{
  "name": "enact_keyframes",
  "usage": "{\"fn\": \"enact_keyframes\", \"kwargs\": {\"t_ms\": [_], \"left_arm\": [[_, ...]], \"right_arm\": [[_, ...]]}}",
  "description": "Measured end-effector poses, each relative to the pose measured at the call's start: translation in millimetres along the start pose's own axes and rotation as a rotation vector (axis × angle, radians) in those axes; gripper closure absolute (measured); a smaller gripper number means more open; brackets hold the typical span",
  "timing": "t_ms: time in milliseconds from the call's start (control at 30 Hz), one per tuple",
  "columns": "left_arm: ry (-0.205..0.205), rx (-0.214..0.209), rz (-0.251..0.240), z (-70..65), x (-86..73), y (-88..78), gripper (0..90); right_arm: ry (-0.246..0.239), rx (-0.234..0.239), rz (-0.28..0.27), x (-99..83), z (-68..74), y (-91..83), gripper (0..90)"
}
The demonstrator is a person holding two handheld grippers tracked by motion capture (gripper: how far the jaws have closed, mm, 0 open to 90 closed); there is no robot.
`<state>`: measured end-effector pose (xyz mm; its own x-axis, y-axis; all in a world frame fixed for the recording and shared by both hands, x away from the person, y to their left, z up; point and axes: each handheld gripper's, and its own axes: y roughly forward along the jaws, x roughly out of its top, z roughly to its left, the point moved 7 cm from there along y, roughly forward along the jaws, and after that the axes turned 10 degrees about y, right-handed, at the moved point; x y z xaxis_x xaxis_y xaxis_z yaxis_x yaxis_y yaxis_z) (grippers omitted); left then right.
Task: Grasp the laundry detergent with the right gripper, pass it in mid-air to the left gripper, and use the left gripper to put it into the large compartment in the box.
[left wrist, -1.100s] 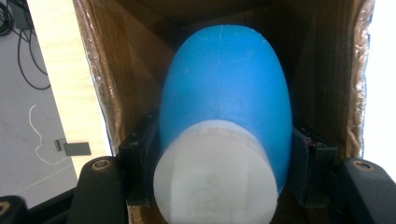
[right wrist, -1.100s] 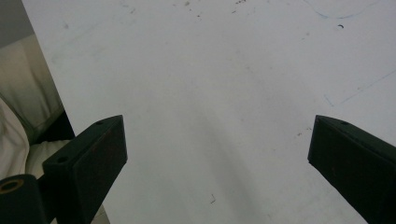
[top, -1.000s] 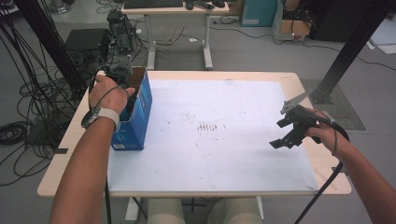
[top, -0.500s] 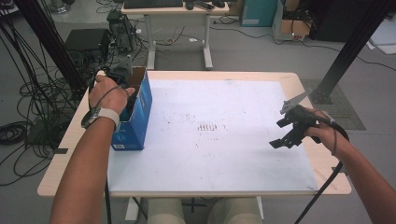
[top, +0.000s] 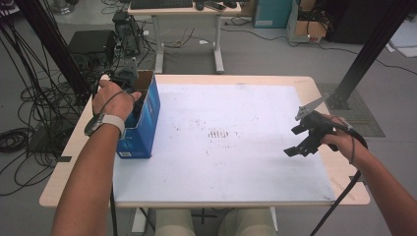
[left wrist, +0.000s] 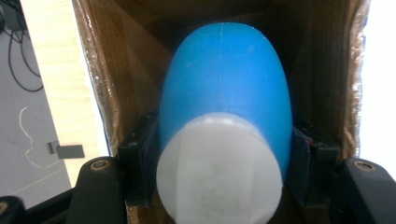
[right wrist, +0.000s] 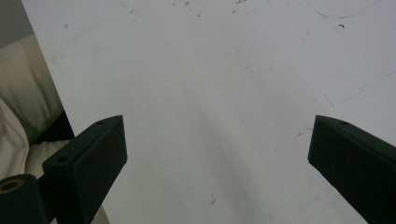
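Note:
A blue bottle [left wrist: 226, 84] with a white cap [left wrist: 219, 168] sits inside an open cardboard box [top: 143, 129], blue outside and brown inside [left wrist: 116, 70], at the table's left edge. My left gripper [left wrist: 223, 156] reaches down into the box and is shut on the bottle, its pads [left wrist: 140, 158] pressing both sides just behind the cap. In the high view my left hand [top: 113, 98] covers that gripper over the box. My right gripper [top: 294, 141] hovers open over the right part of the white sheet [top: 226, 147], nothing between its jaws [right wrist: 217, 149].
The white sheet covers most of the wooden table [top: 74, 162] and bears faint dark marks [top: 219, 133] at its middle. Cables [top: 29, 113] and equipment lie on the floor to the left. Another desk [top: 187, 10] stands behind.

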<state>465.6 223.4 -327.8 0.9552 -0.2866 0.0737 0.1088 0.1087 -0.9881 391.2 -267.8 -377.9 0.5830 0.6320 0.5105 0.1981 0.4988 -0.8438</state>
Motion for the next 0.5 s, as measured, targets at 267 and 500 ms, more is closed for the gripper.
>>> {"fn": "enact_keyframes", "kwargs": {"t_ms": [267,500], "left_arm": [[-0.002,-0.018,-0.007,2.3,-2.4,-0.8,25.7],[0.008,-0.050,-0.036,2.7,-3.5,-4.3,24.0]], "right_arm": [[-0.001,0.002,0.002,0.6,1.0,1.6,4.8],[-0.010,0.002,-0.001,1.8,2.1,1.3,4.7]]}}
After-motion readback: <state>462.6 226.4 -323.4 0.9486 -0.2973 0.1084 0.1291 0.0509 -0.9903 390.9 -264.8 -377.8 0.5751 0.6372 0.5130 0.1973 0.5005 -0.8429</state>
